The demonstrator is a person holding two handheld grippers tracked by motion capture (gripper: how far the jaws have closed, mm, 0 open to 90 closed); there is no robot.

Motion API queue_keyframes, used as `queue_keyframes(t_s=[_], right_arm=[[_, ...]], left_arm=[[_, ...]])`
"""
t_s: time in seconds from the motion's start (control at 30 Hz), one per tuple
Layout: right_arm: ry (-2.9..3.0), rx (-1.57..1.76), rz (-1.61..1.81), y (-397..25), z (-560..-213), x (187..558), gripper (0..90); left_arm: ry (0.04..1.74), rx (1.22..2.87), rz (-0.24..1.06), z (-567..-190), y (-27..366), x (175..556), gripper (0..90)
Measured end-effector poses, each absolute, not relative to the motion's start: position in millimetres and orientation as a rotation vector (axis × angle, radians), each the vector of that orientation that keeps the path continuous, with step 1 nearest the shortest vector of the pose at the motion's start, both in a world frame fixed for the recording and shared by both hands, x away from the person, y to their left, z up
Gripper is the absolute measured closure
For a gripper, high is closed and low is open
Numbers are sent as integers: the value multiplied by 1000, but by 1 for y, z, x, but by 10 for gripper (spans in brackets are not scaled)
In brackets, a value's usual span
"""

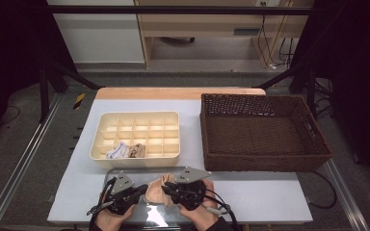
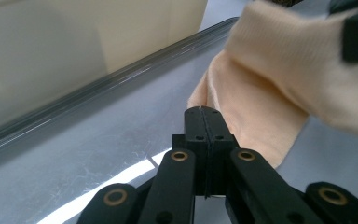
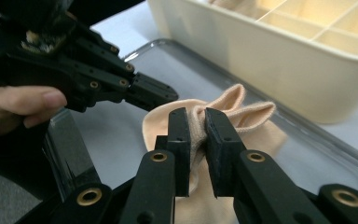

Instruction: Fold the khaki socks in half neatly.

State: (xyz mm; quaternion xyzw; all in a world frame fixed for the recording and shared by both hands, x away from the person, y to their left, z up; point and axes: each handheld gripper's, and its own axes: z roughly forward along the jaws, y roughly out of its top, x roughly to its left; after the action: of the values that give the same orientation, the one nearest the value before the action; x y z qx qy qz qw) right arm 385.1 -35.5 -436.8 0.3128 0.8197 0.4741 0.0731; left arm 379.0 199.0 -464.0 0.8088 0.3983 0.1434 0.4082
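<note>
Socks are already lodged in two organizer compartments, while a peach sock just before it is clamped by right gripper fingers, left gripper fingers being pressed together.

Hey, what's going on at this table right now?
A person is handling a peach sock with two hand-held grippers over a clear tray at the near edge of the table. The right gripper has its jaws pinched on a fold of the sock. The left gripper has its jaws closed at the sock's edge. Behind sits a cream divided box with two rolled socks already in compartments, beside a brown wicker basket.
</note>
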Motion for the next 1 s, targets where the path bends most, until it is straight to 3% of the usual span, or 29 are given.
queue_keyframes(t_s=[0.27,0.43,0.53,0.77,1.0], right_arm=[[2536,919,1363,-8,-463,389,787],[2556,938,1385,-4,-470,390,699],[2530,946,1454,-11,-463,389,638],[2385,987,1515,-51,-440,388,664],[2364,1101,1417,-70,-460,391,647]], left_arm=[[1029,1977,392,-459,212,381,894],[1046,1927,398,-452,221,381,894],[1042,1908,398,-448,223,380,894],[982,1912,394,-436,212,374,894],[877,1999,362,-431,169,376,894]])
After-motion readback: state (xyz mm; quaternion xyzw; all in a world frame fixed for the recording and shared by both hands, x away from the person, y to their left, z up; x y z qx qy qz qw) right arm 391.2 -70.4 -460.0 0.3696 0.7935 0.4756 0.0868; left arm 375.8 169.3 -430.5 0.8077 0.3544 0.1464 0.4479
